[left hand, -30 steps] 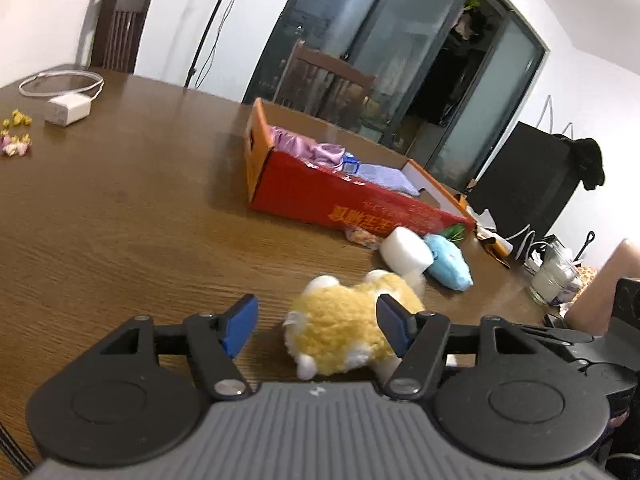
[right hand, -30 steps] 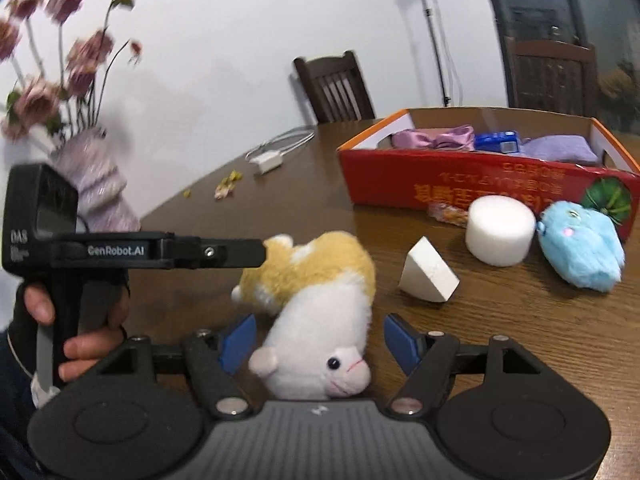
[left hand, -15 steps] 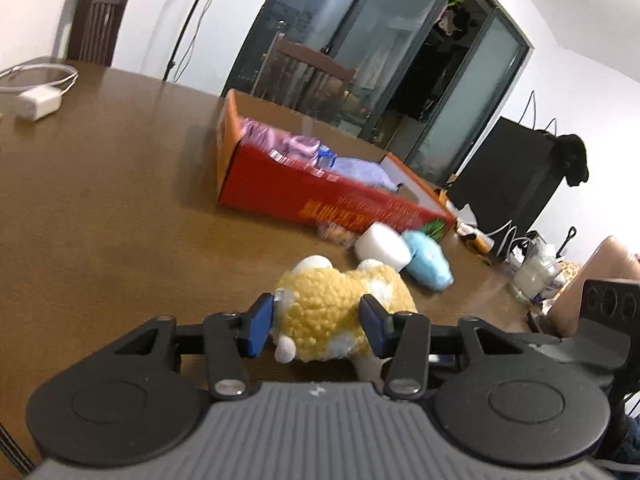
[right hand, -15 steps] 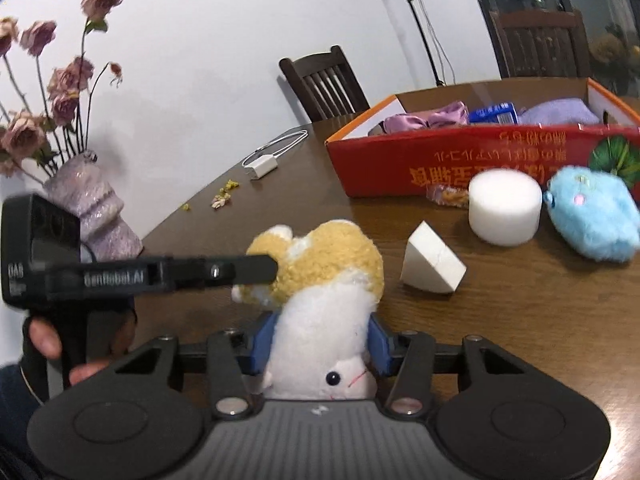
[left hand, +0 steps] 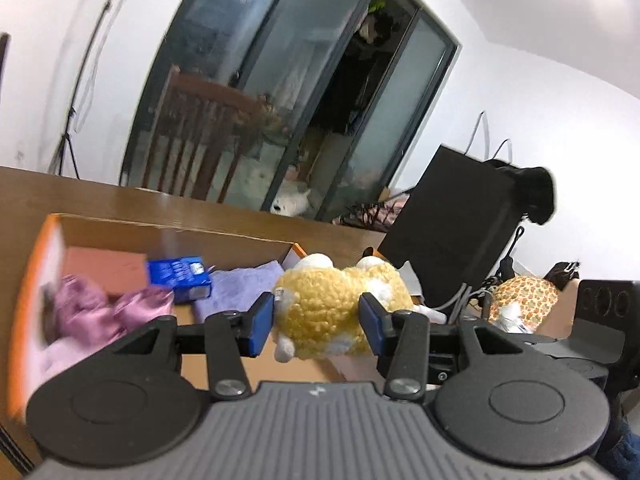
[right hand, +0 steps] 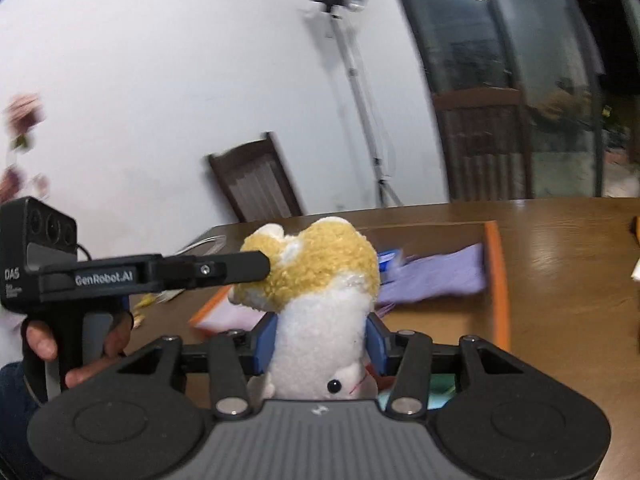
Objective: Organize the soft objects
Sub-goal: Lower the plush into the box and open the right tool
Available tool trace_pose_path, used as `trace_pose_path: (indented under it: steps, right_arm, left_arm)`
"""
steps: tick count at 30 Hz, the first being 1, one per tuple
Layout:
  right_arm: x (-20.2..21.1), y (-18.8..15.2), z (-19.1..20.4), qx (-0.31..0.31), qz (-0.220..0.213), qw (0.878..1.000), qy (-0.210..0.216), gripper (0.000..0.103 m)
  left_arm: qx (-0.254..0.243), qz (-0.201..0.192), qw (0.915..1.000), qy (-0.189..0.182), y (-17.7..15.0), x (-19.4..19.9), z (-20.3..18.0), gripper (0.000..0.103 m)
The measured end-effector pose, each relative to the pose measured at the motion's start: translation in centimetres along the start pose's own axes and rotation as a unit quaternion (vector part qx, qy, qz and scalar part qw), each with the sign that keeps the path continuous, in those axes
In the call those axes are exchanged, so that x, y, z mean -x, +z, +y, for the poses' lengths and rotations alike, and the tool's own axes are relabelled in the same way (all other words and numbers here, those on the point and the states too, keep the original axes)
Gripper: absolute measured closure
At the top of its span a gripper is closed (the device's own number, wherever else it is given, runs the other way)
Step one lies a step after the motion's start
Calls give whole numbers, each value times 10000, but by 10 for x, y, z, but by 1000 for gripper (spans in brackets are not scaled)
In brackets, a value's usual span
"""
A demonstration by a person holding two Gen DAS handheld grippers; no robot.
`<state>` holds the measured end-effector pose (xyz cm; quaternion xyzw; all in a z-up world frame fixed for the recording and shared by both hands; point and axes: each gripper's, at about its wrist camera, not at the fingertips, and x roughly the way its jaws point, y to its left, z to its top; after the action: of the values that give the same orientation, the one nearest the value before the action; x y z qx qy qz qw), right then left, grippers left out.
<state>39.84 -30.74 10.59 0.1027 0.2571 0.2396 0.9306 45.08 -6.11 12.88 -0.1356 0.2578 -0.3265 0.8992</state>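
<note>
1. Brown wooden desk point(right hand: 560, 280) carries an open orange-rimmed cardboard box point(left hand: 40, 264) holding pink cloth point(left hand: 92, 316), lilac cloth point(left hand: 240, 288) and a small blue packet point(left hand: 180, 276).
2. Yellow-and-white plush hamster point(left hand: 336, 312) hangs above the box's right end.
3. Left gripper point(left hand: 316, 320) clamps its yellow back; the right gripper point(right hand: 320, 340), still tightening, squeezes its white belly.

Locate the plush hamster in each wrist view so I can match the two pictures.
Left wrist view: the plush hamster sits low and centre, its yellow back between the left gripper pads.
Right wrist view: low and centre, its white belly clamped by the right gripper, whose jaws are closing.
Shared landmark: the cardboard box behind it, holding a purple cloth.
</note>
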Motion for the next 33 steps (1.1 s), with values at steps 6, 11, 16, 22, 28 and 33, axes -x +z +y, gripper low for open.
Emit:
trace_pose_path:
  steps: [6,11,16,22,28,33]
  right_arm:
    - [-52,22,-63,-424,458,9971,-434,58]
    - [-73,14,-70,-91,672,9947,-770,59]
    - [-82,8,-61,269,700,9919,-1024,57]
    - [-72,16,-58,226,542,9909,-1211,52]
    - [-28,40,-39,366,127,9913,-1261,48]
    - [13,51,-18,551,-206,9899,-1288,41]
  left_arm:
    - [584,673,9960,42,2,-81,33,56]
    - [554,841,9948,174,-12,-95,40,56]
    - [479,961,9939,261,-12,-99,42,54]
    - [296,899,9952,252,-7,-88,32,52]
    - [-212,421,9983,353,11,-33,8,45]
    - [-1009,12,9911,865,17,28,-17,34]
